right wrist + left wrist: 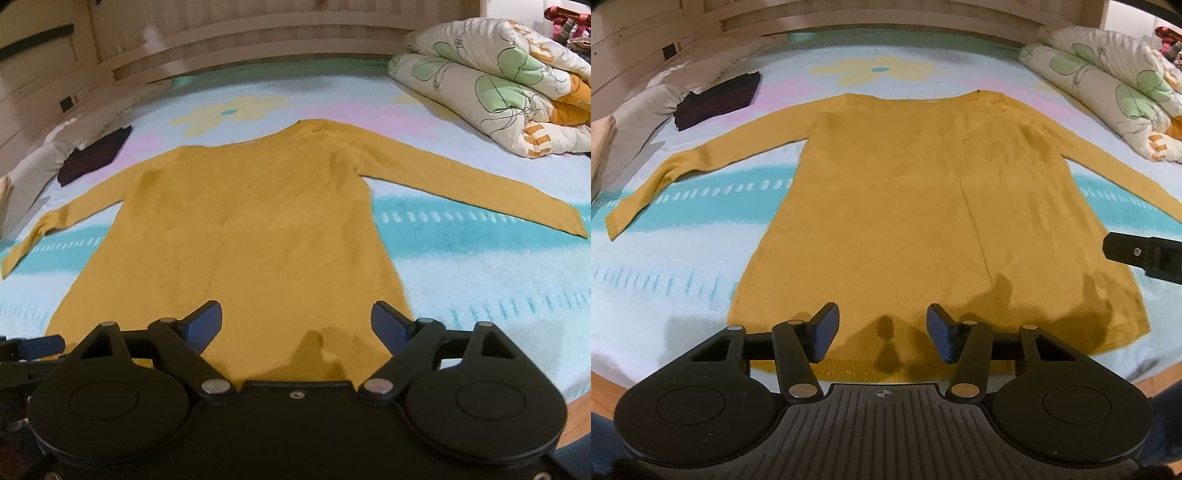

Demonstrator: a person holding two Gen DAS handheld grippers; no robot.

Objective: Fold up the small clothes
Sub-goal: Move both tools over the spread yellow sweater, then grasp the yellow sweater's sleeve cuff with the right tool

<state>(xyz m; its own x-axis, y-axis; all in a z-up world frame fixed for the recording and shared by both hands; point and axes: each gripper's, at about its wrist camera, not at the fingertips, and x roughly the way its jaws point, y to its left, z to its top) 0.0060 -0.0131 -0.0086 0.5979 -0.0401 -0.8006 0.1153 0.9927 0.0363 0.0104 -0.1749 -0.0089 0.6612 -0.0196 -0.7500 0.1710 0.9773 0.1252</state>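
A mustard-yellow long-sleeved sweater point(886, 203) point(240, 221) lies flat on the bed with both sleeves spread out to the sides and its hem toward me. My left gripper point(881, 325) hangs over the left-middle part of the hem, its blue pads apart, with only flat fabric under the gap. Over the right part of the hem my right gripper point(295, 314) stands wider open, and nothing is pinched. Each gripper shows at the edge of the other's view: the right gripper point(1137, 254) and the left gripper point(33, 345).
A dark folded garment point(716, 99) point(96, 155) lies at the far left of the bed beside a pale pillow point(635, 110). A rolled floral quilt point(1108, 92) point(498, 85) fills the far right corner. A wooden headboard point(258, 33) runs along the back.
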